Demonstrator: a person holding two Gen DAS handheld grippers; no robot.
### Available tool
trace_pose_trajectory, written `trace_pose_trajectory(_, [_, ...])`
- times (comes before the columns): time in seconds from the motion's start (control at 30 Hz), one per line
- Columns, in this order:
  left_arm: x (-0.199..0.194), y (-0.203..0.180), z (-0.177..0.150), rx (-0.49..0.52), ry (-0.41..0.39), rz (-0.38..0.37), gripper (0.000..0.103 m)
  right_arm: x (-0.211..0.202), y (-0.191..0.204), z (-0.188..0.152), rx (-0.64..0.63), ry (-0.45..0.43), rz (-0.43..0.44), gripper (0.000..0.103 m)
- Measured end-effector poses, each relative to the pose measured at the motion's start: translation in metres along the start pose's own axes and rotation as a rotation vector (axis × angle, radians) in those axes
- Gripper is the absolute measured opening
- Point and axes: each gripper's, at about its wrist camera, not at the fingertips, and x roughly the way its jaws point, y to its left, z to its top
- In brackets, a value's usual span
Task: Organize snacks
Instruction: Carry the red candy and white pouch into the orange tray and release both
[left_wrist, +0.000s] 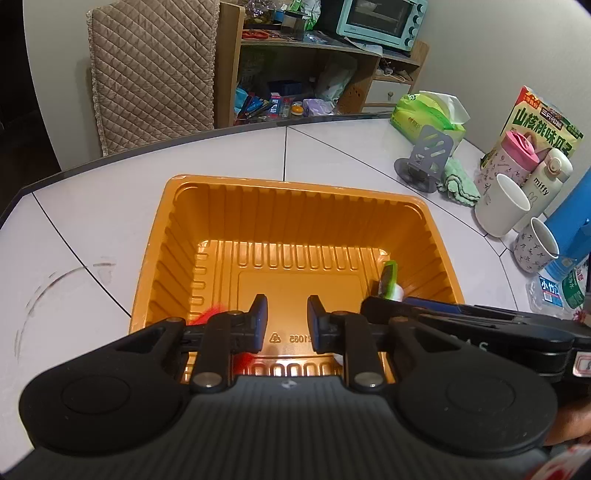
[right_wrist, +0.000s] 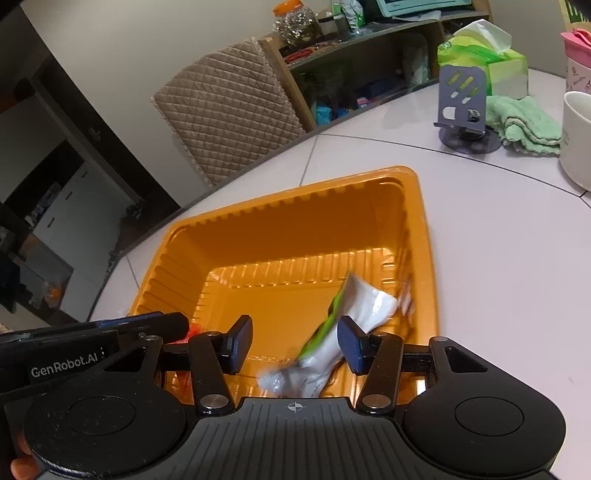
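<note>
An orange plastic tray (left_wrist: 295, 206) stands on the white table; it also shows in the right wrist view (right_wrist: 288, 221). My left gripper (left_wrist: 286, 323) is open and empty over the tray's near side. A red snack (left_wrist: 212, 312) lies blurred under its left finger. My right gripper (right_wrist: 295, 345) is open over the tray. A white and green snack packet (right_wrist: 351, 314) is blurred between and below its fingers, inside the tray, free of the pads. Its tip shows in the left wrist view (left_wrist: 388, 277) beside the right gripper's body.
At the right of the table stand a white mug (left_wrist: 500, 210), a patterned cup (left_wrist: 535, 245), a pink bottle (left_wrist: 509, 155), a seed bag (left_wrist: 535, 122), a phone stand (left_wrist: 426, 155), a green cloth (left_wrist: 458, 181) and a tissue pack (left_wrist: 428, 114). A quilted chair (left_wrist: 151, 70) and shelf stand behind.
</note>
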Motion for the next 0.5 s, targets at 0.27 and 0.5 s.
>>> trace_pose_trajectory(0.27, [-0.004,0.001,0.001,-0.013,0.004,0.005,0.021,-0.014,-0.004,-0.001,0.016,0.005,0.032,0.052])
trace_pose_trajectory(0.5, [-0.029,0.005,-0.01,-0.029,-0.02,-0.003,0.023,-0.039,-0.006,-0.008,0.005,-0.017,0.078,0.052])
